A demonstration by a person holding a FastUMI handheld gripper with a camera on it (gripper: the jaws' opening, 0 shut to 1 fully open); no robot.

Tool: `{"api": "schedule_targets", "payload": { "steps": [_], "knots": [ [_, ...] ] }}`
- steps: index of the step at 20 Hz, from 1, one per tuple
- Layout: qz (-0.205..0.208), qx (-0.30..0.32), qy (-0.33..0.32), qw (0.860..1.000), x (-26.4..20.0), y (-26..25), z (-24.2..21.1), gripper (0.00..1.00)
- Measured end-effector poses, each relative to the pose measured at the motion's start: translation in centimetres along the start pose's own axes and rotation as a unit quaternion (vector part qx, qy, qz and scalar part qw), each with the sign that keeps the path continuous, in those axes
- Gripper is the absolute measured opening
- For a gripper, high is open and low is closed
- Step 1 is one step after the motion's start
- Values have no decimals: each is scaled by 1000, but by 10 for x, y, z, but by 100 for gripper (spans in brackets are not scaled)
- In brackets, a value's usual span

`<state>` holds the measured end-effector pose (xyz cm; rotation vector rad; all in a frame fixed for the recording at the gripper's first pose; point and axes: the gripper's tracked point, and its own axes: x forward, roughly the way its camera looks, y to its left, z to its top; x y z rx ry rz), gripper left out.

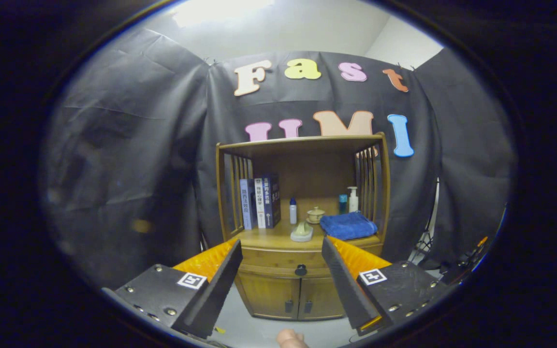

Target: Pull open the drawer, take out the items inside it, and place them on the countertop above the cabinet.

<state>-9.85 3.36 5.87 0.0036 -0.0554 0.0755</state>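
A wooden cabinet [302,227] stands some way ahead of my fingers, against the black cloth wall. Its drawer [283,261] is closed, with a dark round knob [300,270] showing between my two fingers. The countertop [264,238] above the drawer carries books [261,202], a small bottle [293,211], a lidded cup [315,214], a pale dish [301,233], a folded blue towel [347,225] and two more bottles [349,200]. My gripper [281,251] is open, well short of the cabinet, and holds nothing.
Two small doors [285,295] sit under the drawer. A shelf roof [302,143] on slatted sides covers the countertop. A stand and gear [457,261] are to the cabinet's right. Part of a hand [290,338] shows below, between the fingers. Pale floor lies before the cabinet.
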Motion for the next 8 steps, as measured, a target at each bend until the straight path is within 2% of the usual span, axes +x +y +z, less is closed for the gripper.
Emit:
{"api": "schedule_targets", "payload": {
  "steps": [8],
  "knots": [
    [0, 6, 6, 1000, 5, -4, -9, 99]
  ]
}}
